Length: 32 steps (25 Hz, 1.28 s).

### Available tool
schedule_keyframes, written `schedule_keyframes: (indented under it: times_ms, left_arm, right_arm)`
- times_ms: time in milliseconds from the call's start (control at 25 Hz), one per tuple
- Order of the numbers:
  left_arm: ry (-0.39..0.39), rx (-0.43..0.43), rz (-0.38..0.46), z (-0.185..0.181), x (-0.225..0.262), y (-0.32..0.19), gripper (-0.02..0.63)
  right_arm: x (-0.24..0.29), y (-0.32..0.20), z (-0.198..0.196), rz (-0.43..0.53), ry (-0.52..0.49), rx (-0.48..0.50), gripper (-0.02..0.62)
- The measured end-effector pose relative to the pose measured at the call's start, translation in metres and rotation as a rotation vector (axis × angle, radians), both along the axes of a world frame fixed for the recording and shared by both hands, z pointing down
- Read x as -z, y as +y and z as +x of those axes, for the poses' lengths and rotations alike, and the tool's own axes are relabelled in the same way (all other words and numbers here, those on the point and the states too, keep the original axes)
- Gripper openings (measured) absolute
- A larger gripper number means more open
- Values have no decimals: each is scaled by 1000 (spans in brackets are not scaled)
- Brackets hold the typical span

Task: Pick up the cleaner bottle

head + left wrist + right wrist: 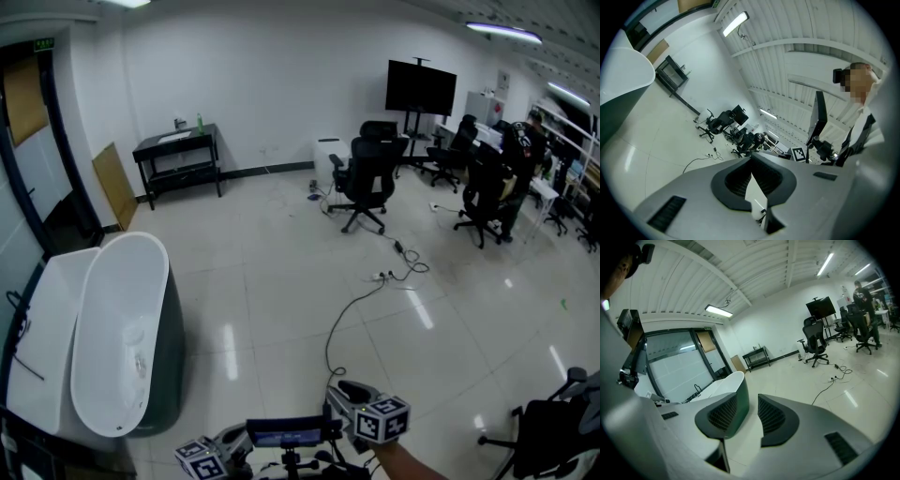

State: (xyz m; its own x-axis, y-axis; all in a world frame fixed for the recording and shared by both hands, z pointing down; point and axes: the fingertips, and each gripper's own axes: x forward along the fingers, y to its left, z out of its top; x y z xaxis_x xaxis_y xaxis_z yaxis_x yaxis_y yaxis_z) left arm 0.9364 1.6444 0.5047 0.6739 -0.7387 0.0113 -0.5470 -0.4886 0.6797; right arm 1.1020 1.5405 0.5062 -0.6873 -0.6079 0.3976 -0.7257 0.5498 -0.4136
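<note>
The left gripper [751,160] is held with its dark ribbed pads meeting at the tips, and nothing is gripped between them. The right gripper [748,404] is held slightly open, with a narrow gap between its pads, and only floor and the bathtub [733,383] are seen through that gap. In the head view both grippers are seen at the bottom edge, side by side. A small green bottle [199,122] is seen standing upright on a black table [174,143] against the far wall, well apart from both grippers. At the left, the oval bathtub is set on the tiled floor, white inside and dark outside; only its bare white inner surface and a small fitting are shown. A white box-shaped tub [52,328] is placed just beside it. Black office chairs [367,173] and a loose cable [361,309] are seen farther across the floor.
</note>
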Motion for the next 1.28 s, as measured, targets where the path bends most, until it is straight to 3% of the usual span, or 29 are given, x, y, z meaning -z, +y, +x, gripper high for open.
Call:
schedule_keyframes:
  times_ms: [680,1280]
  left_arm:
    - [47,107,7,-39,9,13,-6]
    - [-43,151,33,-104,27,30,-6]
  right_arm:
    - [9,7,-8,18,-13,-3,143]
    - [41,11,-63,55,31,38,130]
